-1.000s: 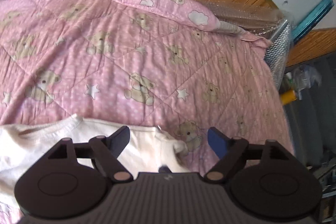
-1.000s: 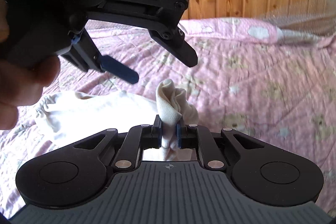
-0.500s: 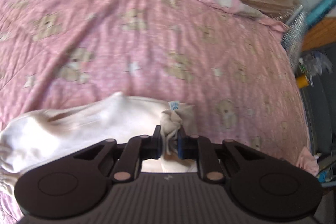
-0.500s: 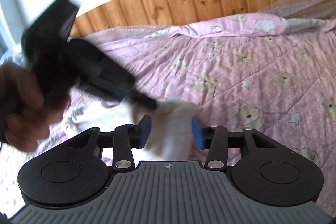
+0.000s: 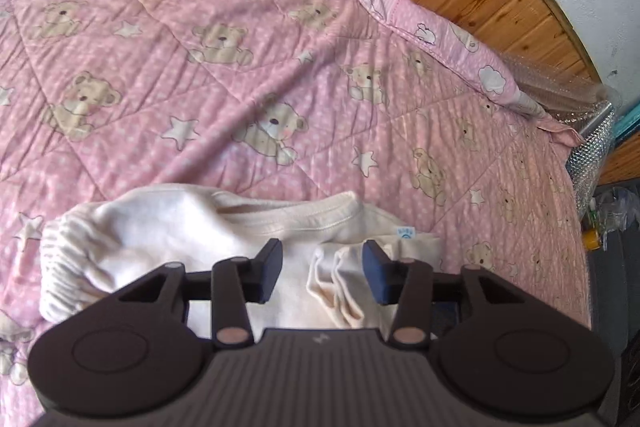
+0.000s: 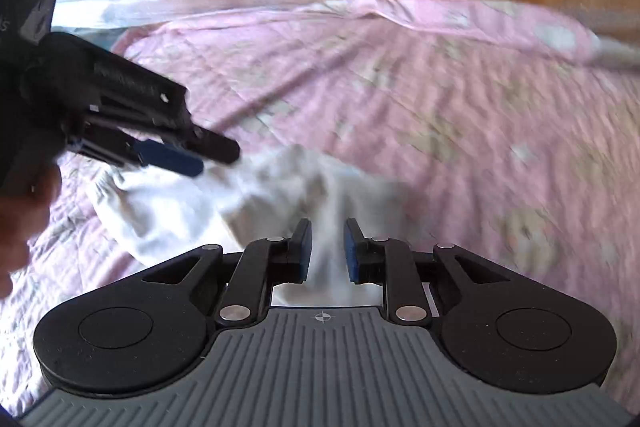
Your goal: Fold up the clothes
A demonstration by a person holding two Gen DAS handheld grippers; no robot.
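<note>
Since a moment ago, left gripper [image 5: 322, 269] has let go; both grippers stand apart over the garment [image 5: 168, 227], which stretches leftward; right gripper [image 6: 327, 251] straddles a fold.

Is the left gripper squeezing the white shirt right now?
No, the left gripper is open, its fingers spread apart with the bunched white shirt lying loose between them on the pink bear quilt.

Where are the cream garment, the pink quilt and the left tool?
cream garment [image 5: 168, 227], left wrist view, flat body.
pink quilt [image 5: 280, 47], left wrist view, bare middle.
left tool [image 5: 322, 267], left wrist view, between fingertips.
</note>
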